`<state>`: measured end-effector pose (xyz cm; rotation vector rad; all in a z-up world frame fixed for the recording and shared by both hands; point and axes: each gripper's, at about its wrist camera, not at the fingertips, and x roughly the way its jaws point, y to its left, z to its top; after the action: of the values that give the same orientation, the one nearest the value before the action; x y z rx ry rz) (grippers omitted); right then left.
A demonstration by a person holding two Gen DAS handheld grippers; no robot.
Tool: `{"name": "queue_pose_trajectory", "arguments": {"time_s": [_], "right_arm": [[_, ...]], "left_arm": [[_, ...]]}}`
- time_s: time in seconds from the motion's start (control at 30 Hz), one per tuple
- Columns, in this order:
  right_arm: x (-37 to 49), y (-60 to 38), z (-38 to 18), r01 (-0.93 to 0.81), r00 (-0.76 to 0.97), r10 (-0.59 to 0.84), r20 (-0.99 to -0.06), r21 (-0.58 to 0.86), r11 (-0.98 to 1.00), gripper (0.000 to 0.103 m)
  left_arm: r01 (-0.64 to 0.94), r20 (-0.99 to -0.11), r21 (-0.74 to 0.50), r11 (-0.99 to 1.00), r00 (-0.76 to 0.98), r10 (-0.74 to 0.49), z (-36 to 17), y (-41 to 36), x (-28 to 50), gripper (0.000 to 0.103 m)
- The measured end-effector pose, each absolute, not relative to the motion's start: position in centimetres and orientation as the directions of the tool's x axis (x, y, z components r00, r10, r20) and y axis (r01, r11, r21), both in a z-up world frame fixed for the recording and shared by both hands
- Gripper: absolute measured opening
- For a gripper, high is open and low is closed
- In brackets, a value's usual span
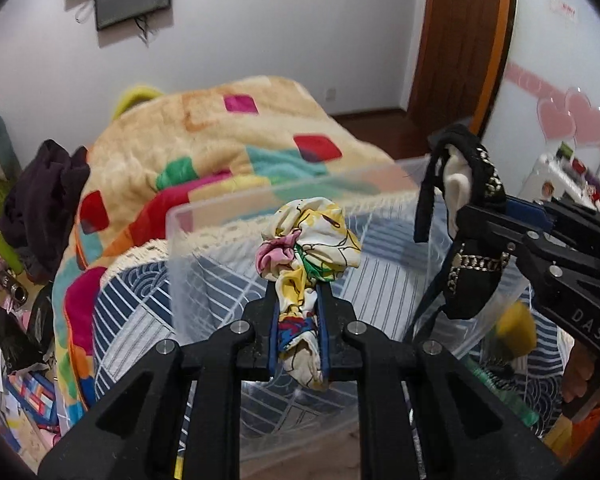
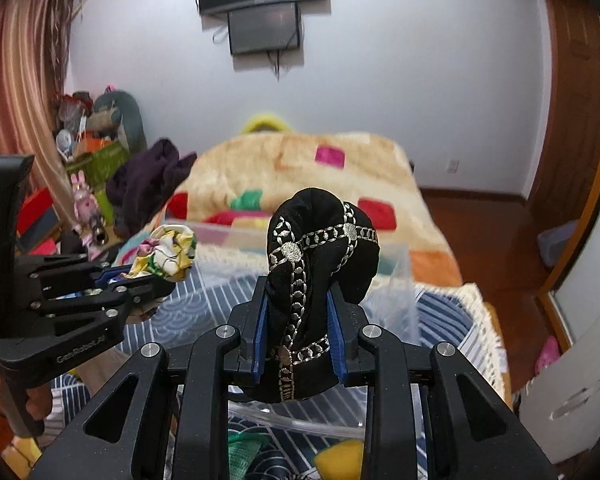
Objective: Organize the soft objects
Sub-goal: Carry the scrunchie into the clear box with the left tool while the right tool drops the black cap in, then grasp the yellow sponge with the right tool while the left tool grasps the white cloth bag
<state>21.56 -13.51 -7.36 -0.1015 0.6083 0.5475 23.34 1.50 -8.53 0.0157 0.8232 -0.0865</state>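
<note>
Hovering over the clear bin (image 1: 300, 216) on the bed, left tongs (image 1: 300, 320) clench a floral cloth (image 1: 312, 240), right tongs (image 2: 298, 328) a black pouch (image 2: 320, 256); next, probably release both inside.

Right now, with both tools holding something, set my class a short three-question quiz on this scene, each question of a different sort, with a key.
1. True or false: the left tool is shut on a black piece of cloth.
2. Multiple choice: the black embroidered cloth is held by A) the left tool, B) the right tool, C) neither.
3. Short answer: what see-through container lies beyond both tools, on the bed?

Key
1. False: it grips the yellow floral cloth.
2. B.
3. The clear plastic bin.
</note>
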Motion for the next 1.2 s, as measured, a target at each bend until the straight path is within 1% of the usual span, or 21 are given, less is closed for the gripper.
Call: {"name": "queue_pose_trajectory", "arguments": {"time_s": [0.07,0.17,0.2,0.3,0.37,0.4,0.43,0.47,0.5,0.57,0.63,0.67,0.8,1.03,1.1,1.2], "right_arm": [[22.0,-13.3,-7.8,-0.523,0.659,0.453,-0.600,0.066,0.850,0.025],[22.5,-12.8,-8.6,-0.540,0.615,0.453,-0.645,0.073,0.839,0.025],[22.7,-12.7,-8.8,-0.544,0.606,0.451,-0.655,0.072,0.836,0.025],[22.6,-12.4,-9.3,-0.557,0.588,0.439,-0.680,0.053,0.829,0.029],[22.6,-12.3,-9.5,-0.565,0.572,0.436,-0.695,0.051,0.824,0.046],[22.3,-12.3,-9.4,-0.565,0.577,0.435,-0.692,0.047,0.824,0.048],[22.3,-12.3,-9.3,-0.565,0.582,0.434,-0.688,0.041,0.824,0.053],[22.1,-12.3,-9.1,-0.566,0.589,0.435,-0.682,0.037,0.824,0.058],[21.9,-12.4,-8.8,-0.568,0.593,0.440,-0.674,0.037,0.822,0.061],[21.9,-12.4,-8.4,-0.567,0.600,0.449,-0.662,0.043,0.822,0.073],[21.7,-12.6,-7.9,-0.567,0.606,0.459,-0.650,0.052,0.822,0.082],[21.6,-12.7,-7.7,-0.566,0.608,0.465,-0.643,0.060,0.822,0.085],[21.3,-13.1,-6.6,-0.559,0.625,0.481,-0.615,0.079,0.826,0.085],[19.5,-13.6,-4.5,-0.548,0.690,0.472,-0.548,0.029,0.836,0.085],[19.0,-13.9,-4.1,-0.553,0.699,0.482,-0.529,0.029,0.833,0.087],[18.2,-14.4,-3.8,-0.546,0.721,0.485,-0.495,0.025,0.837,0.092]], "left_arm": [[0.071,-0.745,0.003,0.997,0.665,-0.045,-9.1,1.4,23.6,0.014],[0.071,-0.753,-0.006,0.997,0.656,-0.051,-9.6,1.3,23.8,0.014],[0.070,-0.752,-0.006,0.998,0.657,-0.051,-9.6,1.3,23.7,0.016],[0.065,-0.752,-0.008,0.998,0.657,-0.049,-9.6,1.2,23.8,0.026],[0.061,-0.753,-0.018,0.998,0.656,-0.054,-9.5,1.3,23.7,0.031],[0.057,-0.751,-0.023,0.998,0.658,-0.055,-9.4,1.4,23.6,0.035],[0.055,-0.747,-0.023,0.998,0.663,-0.054,-9.3,1.5,23.4,0.041],[0.052,-0.740,-0.021,0.998,0.671,-0.051,-9.1,1.5,23.1,0.044],[0.051,-0.733,-0.018,0.999,0.679,-0.048,-8.9,1.5,22.8,0.050],[0.047,-0.713,-0.015,0.999,0.700,-0.044,-8.2,1.6,22.1,0.052],[0.054,-0.701,-0.024,0.998,0.711,-0.055,-7.7,1.8,21.4,0.058],[0.055,-0.692,-0.032,0.998,0.720,-0.061,-7.2,1.9,20.9,0.060],[0.055,-0.648,-0.042,0.998,0.759,-0.069,-5.5,2.3,19.1,0.069],[0.053,-0.575,-0.060,0.997,0.814,-0.078,-2.9,2.8,15.8,0.076],[0.048,-0.564,-0.060,0.997,0.823,-0.073,-2.6,2.9,15.0,0.078],[0.039,-0.550,-0.054,0.998,0.833,-0.062,-2.7,3.0,13.7,0.083]]}}
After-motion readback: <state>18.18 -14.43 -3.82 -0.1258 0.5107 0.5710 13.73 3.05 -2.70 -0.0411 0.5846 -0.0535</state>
